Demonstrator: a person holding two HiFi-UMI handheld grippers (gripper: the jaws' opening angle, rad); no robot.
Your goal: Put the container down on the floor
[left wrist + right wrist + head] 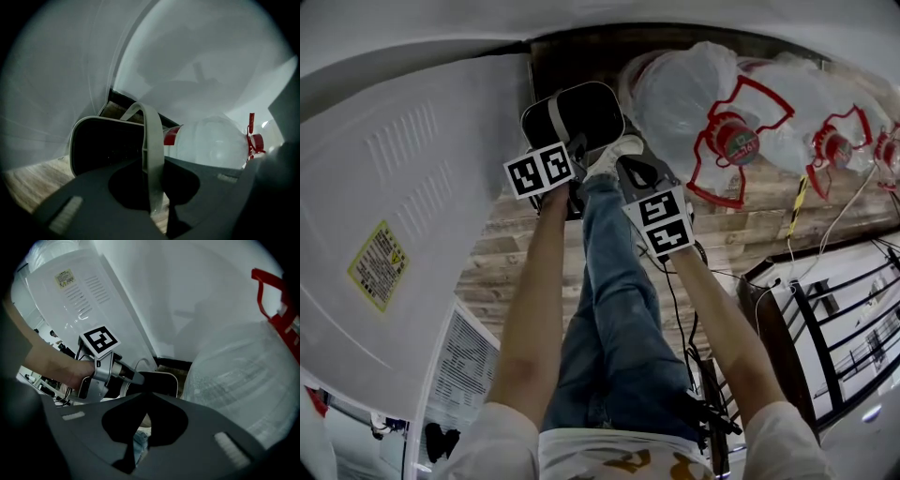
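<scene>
1. Fingers of the left gripper are pinching tight on the pale carrying handle of the container, with the strap running up between them
2. Fingers of the right gripper are pressing together on nothing, and this gripper is hanging just beside the left one
3. Hanging from its handle, the container is sitting low over the wooden floor, near the person's shoe and beside the big clear water bottles; no view is showing whether its base is touching the boards
4. Judging by this, the task is looking nearly done: the container is down at floor level, and what is remaining is any last lowering and then letting go of the handle
5. Its dark mouth is facing up toward the person, and the long side of that mouth is running left to right in the head view, with the right end tilting slightly away
</scene>
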